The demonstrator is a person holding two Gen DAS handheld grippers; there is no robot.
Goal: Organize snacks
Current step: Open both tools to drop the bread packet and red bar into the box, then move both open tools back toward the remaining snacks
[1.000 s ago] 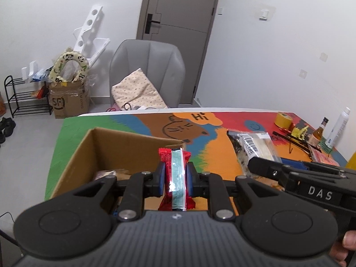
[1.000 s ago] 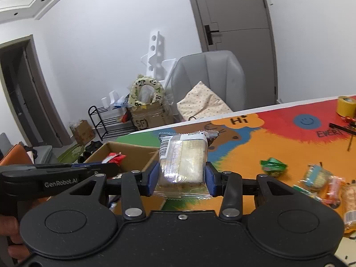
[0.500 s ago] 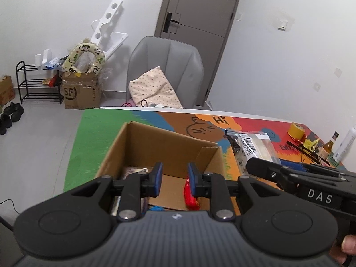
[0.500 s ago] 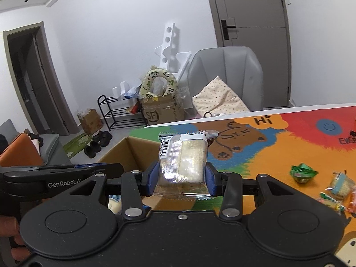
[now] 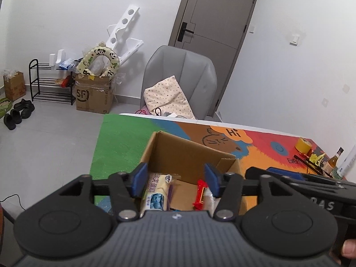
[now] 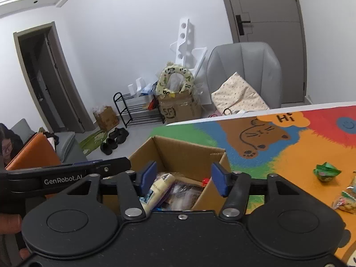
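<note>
While both tools hang over the cardboard box [image 5: 189, 155], the left tool [image 5: 175, 178] and right tool [image 6: 184, 179] opening and empty, careless lowering could crush the snacks [image 6: 160, 187] inside; green packet [image 6: 327, 171] waits on the desk [image 6: 300, 153], far right.

Left gripper [image 5: 175, 179]: lower centre of the left wrist view, pointed downward and forward; blue-padded jaws opening, nothing between the pads. Its side arm crossed the left edge of the right wrist view, with fingers [image 6: 10, 222] of the holding hand at lower left.

Right gripper [image 6: 185, 178]: lower centre of its own view, likewise tilted down; jaws opening, pads bare. A fingertip [image 5: 349, 248] showed at the lower right corner of the left wrist view.
</note>
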